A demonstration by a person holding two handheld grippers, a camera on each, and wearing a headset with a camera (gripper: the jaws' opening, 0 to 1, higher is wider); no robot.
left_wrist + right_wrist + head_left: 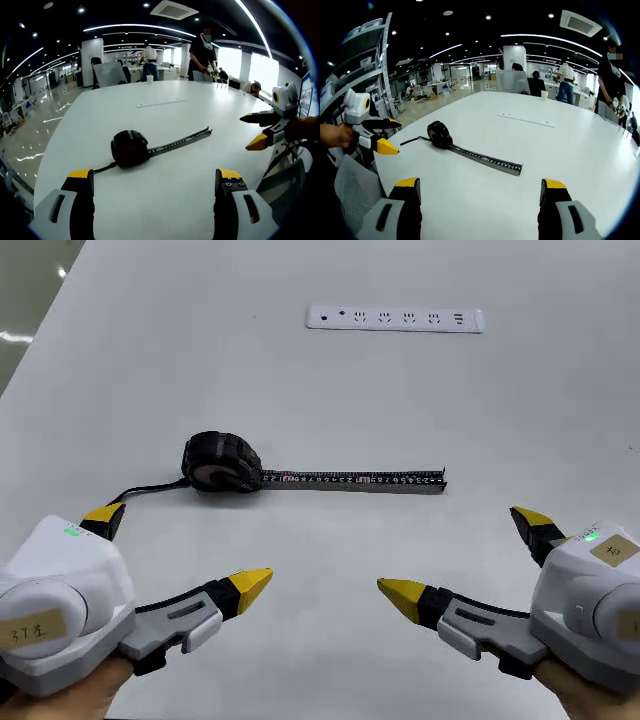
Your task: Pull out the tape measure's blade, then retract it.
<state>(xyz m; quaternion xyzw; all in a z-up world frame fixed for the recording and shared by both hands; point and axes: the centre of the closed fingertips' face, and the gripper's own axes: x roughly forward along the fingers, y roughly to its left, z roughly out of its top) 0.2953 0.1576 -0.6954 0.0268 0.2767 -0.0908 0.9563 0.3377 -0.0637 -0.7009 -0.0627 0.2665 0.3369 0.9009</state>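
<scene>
Table (300, 390): white and broad, with the tape measure (220, 462) lying about mid-top.
Left gripper (182, 545): on the person's side of the tape measure, nearer its case end. The jaws are spread wide with nothing between them, clear of the case.
Right gripper (457, 552): also on the person's side of the tape measure, nearer the blade's tip. The jaws are splayed just as wide and empty.
Power strip (395, 318): white, on the far side of the tape measure, well apart.
Blade (355, 480): dark, drawn out of the black case, flat on the table (markings too small to read).
Strap (150, 490): a black cord trailing from the case's opposite side.
</scene>
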